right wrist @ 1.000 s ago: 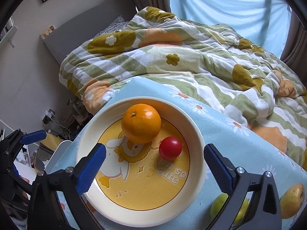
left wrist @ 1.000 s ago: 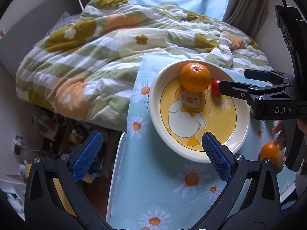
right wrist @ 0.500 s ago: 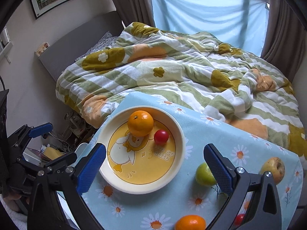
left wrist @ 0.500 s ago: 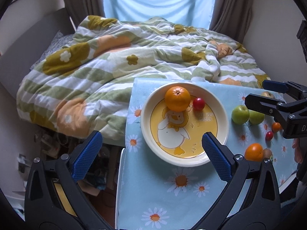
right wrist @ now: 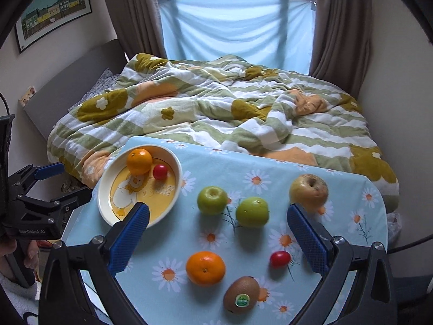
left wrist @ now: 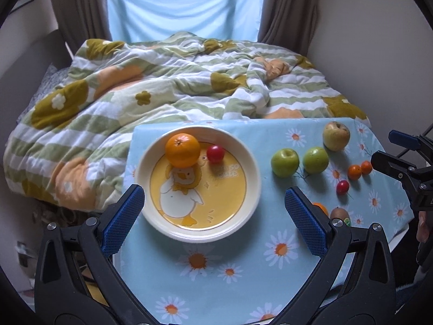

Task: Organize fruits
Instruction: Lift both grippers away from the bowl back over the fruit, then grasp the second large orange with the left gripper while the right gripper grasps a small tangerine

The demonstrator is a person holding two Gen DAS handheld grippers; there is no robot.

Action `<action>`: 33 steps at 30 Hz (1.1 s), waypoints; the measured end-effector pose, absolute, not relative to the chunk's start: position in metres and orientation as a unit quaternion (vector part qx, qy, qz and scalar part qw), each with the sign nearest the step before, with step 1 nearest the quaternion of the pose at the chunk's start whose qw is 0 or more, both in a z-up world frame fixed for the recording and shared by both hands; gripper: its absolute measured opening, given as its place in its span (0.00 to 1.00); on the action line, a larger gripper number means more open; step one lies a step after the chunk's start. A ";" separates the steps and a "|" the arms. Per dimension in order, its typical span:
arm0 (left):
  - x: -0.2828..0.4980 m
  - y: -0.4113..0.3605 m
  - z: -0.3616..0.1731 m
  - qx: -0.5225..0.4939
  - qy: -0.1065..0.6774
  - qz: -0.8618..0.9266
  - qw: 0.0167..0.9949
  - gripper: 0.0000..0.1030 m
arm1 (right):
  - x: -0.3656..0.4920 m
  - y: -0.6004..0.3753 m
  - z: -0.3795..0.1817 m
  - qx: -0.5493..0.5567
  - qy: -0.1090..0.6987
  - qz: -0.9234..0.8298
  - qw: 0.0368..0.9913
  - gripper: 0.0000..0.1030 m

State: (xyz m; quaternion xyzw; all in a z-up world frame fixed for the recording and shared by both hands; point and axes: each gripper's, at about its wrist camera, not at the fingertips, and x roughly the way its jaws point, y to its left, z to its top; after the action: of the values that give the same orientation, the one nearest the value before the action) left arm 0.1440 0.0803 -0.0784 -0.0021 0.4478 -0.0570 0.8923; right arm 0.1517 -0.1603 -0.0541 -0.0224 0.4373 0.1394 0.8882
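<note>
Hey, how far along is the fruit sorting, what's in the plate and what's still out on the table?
Done: an orange and a cherry tomato sit in the duck plate. In hand: nothing; left gripper and right gripper are both open. Left on the cloth: two green apples, a yellowish apple, another orange, a second tomato, a kiwi.

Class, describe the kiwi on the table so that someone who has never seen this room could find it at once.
Start at the table with the blue daisy cloth at the foot of the bed. Look at its near edge, just right of the loose orange. The kiwi lies there: the only brown, fuzzy fruit, and the only one with a small green sticker.
</note>
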 end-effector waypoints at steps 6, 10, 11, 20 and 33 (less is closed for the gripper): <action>0.135 0.031 -0.082 -0.011 0.454 -0.052 0.889 1.00 | 0.133 -0.218 -0.056 -0.030 0.433 0.124 0.892 0.99; 0.130 0.001 -0.092 -0.021 0.465 -0.041 0.884 1.00 | 0.124 -0.253 -0.060 -0.047 0.428 0.126 0.894 0.99; 0.129 -0.007 -0.094 -0.020 0.466 -0.037 0.884 1.00 | 0.123 -0.261 -0.063 -0.051 0.428 0.128 0.893 0.99; 0.120 -0.057 -0.132 -0.050 0.488 -0.001 0.871 1.00 | 0.129 -0.300 -0.102 -0.087 0.438 0.176 0.877 0.99; 0.136 -0.081 -0.192 -0.088 0.526 0.042 0.845 1.00 | 0.163 -0.304 -0.162 -0.154 0.440 0.251 0.849 0.89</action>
State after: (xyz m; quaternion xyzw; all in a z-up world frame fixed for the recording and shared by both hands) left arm 0.1359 -0.0813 -0.1916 -0.0882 0.5256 0.0417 0.8451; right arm 0.1631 -0.3043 -0.1620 -0.1538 0.4397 0.2505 0.8487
